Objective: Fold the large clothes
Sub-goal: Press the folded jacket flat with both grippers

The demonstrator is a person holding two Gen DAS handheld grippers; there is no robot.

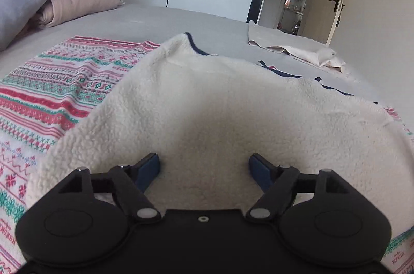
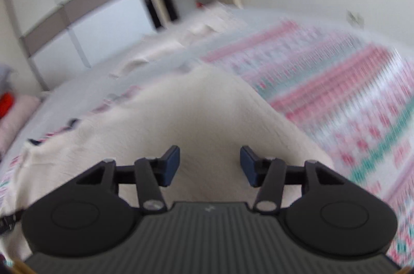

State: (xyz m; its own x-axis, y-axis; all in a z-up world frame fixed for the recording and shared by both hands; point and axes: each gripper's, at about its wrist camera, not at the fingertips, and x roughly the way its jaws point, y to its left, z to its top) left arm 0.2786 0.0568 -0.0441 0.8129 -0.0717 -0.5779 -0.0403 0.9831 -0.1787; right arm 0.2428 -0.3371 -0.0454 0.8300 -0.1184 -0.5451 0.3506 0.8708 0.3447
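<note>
Left wrist view: the left gripper (image 1: 204,165) gapes empty above the cream fleece-lined patterned blanket (image 1: 207,103), folded at twelve o'clock; the right gripper (image 2: 209,165) likewise parted, holding nothing.

right wrist view motion-blurred, patterned blanket (image 2: 349,98) smeared, its print unreadable, edges cropped

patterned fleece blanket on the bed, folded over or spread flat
Folded over: the cream fleece underside of the red and green patterned blanket lies turned back on the patterned side; both views show it.
</note>
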